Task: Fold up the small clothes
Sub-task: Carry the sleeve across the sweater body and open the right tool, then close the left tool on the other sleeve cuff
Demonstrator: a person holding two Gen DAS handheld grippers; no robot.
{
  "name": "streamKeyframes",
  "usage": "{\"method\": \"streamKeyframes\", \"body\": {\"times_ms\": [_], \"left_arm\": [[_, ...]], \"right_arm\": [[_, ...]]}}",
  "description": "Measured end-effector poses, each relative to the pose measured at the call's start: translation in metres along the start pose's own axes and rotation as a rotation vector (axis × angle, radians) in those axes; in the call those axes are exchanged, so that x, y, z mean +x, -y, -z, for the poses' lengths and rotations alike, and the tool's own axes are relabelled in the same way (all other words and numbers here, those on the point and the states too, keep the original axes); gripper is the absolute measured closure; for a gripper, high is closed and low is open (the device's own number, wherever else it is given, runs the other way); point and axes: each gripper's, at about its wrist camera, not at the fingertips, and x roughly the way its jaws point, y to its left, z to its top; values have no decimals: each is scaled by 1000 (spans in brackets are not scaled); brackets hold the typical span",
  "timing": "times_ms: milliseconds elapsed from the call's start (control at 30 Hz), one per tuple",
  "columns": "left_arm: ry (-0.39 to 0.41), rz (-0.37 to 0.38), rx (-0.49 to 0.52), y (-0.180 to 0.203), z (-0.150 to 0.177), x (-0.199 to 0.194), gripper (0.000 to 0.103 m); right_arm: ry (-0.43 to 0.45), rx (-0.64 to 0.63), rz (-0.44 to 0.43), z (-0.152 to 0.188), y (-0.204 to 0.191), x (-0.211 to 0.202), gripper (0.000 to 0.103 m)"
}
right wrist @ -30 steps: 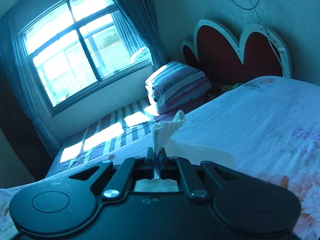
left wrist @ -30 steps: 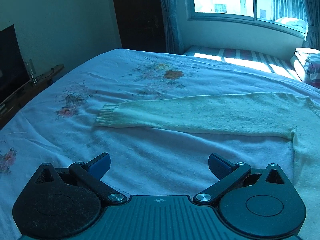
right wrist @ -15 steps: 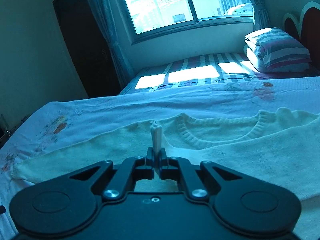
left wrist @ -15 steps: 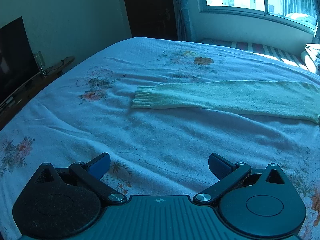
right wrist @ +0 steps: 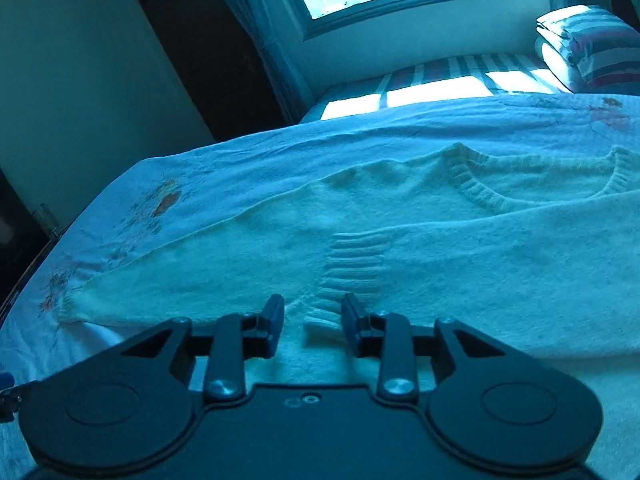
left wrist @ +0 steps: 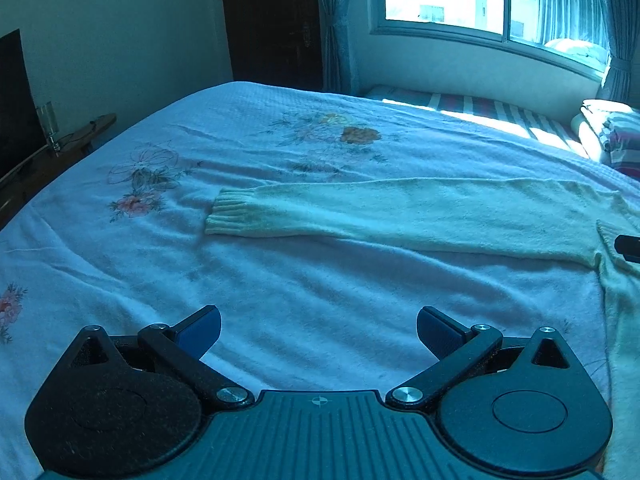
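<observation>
Nearest in the right wrist view, the right gripper (right wrist: 312, 320) has its jaws opening, a modest gap between them. The ribbed cuff (right wrist: 352, 264) of the folded-over sleeve lies in that gap, its fringe end at the fingertips, and the pads no longer seem to press it, though the angle makes this hard to judge. That sleeve runs from the cuff out toward three o'clock, laid across the body of the cream sweater (right wrist: 400, 208), whose neckline (right wrist: 480, 196) sits beyond at one o'clock.

In the left wrist view, the left gripper (left wrist: 318, 330) is wide open and holds nothing, hovering over bare bedspread (left wrist: 280, 280). The other sleeve (left wrist: 400, 212) lies ahead of it, long axis running nine to three, with its cuff (left wrist: 230, 212) at about eleven o'clock. The left gripper is plainly the nearer one to that cuff, so folding it in likely falls to that hand.

The sweater's body is cut off at the right edge there, and its hem shows in neither view. A dark tip (left wrist: 628, 246) at three o'clock is probably the right gripper.
</observation>
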Motion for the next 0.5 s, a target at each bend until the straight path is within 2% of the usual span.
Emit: {"method": "streamKeyframes", "body": {"times_ms": [67, 167, 333, 400, 433, 467, 500], "left_arm": [[10, 68, -16, 17, -10, 2, 0], [28, 182, -18, 59, -27, 5, 0], [-21, 377, -34, 143, -43, 19, 0], [-46, 422, -40, 169, -44, 23, 1], [-69, 465, -55, 184, -44, 25, 12], [-95, 500, -68, 195, -42, 26, 38], [-133, 531, -87, 205, -41, 31, 45]], "right_arm": [[44, -14, -13, 1, -4, -19, 78], [118, 19, 78, 0, 11, -59, 77], [187, 94, 226, 2, 54, -124, 77], [205, 133, 270, 6, 72, -147, 77], [215, 147, 293, 8, 80, -157, 77], [223, 160, 312, 10, 88, -167, 77], [228, 177, 326, 13, 97, -176, 77]]}}
